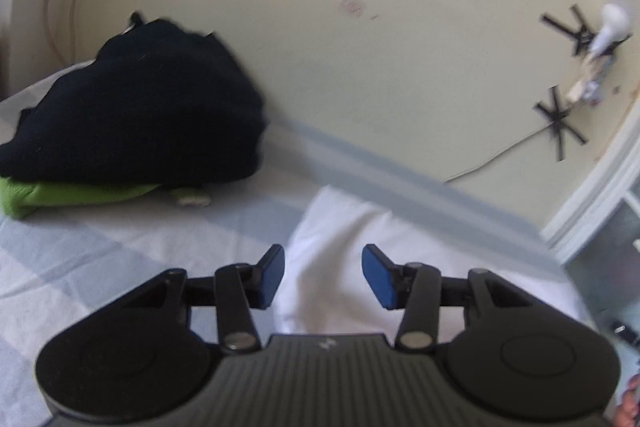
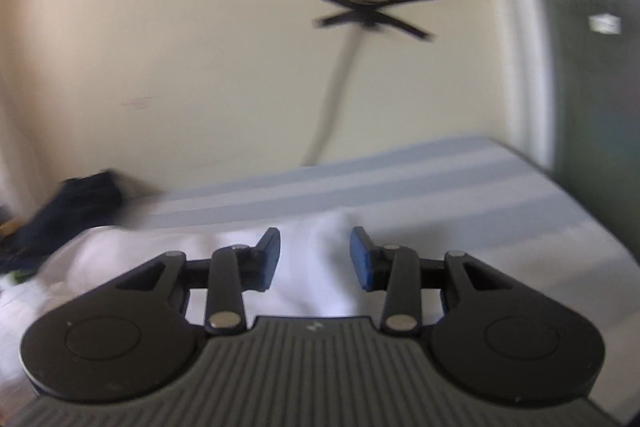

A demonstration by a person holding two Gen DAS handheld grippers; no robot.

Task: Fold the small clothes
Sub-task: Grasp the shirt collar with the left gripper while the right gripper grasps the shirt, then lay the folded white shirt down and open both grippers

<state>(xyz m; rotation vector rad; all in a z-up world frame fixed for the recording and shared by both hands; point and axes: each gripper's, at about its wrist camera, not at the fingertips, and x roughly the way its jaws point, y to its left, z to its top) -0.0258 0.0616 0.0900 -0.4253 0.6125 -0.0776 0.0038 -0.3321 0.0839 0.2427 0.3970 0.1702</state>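
In the left wrist view, the left gripper (image 1: 323, 275) stood with its blue pads parted and nothing pinched between them. A white garment (image 1: 340, 227) lay beneath and ahead of it on the striped bedsheet (image 1: 80, 259). Farther back, by the wall, a dark navy pile of clothes (image 1: 140, 99) rested on a green garment (image 1: 60, 197); whether these were folded could not be told.

In the right wrist view, the right gripper (image 2: 314, 259) also hung with jaws apart, gripping nothing. The white garment (image 2: 320, 267) spread under it, rumpled. Judging from this, the white piece was not yet neatly folded and further folds remained.
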